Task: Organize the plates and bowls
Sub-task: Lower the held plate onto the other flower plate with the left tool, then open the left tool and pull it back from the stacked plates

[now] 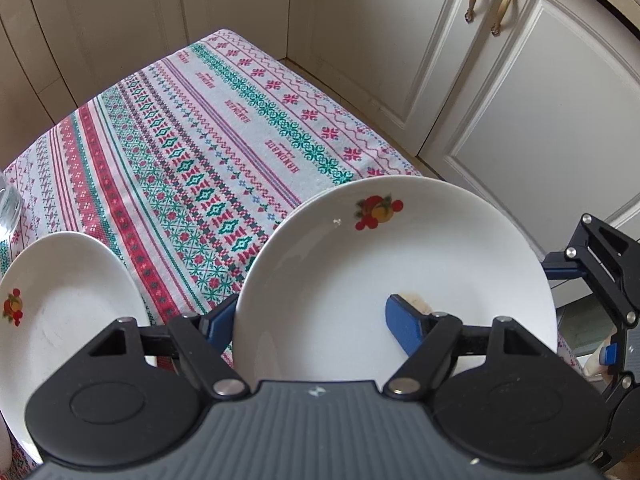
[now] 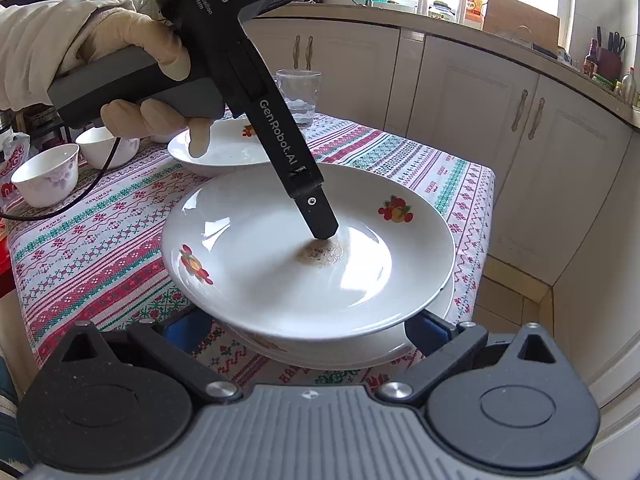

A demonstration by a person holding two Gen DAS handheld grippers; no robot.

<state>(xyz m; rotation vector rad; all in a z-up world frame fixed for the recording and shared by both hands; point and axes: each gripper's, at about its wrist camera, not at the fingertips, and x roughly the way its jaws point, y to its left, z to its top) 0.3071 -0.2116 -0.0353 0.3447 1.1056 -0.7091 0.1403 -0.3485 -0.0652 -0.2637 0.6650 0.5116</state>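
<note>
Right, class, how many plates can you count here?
3: a top plate in the left gripper, a lower plate directly beneath it, a far plate by the glass. More may be hidden.

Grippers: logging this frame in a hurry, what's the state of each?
Left gripper: shut on the top plate, gripping its rim.
Right gripper: open, fingers either side of the plates, holding nothing.

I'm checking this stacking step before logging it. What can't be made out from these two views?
Lower plate, right wrist view: mostly covered by the top plate; contact between them unclear.
Right gripper fingertips, right wrist view: hidden under the top plate's rim.
Left gripper outer finger, left wrist view: behind the top plate's edge.
Glass, left wrist view: cut off by the left edge.
</note>
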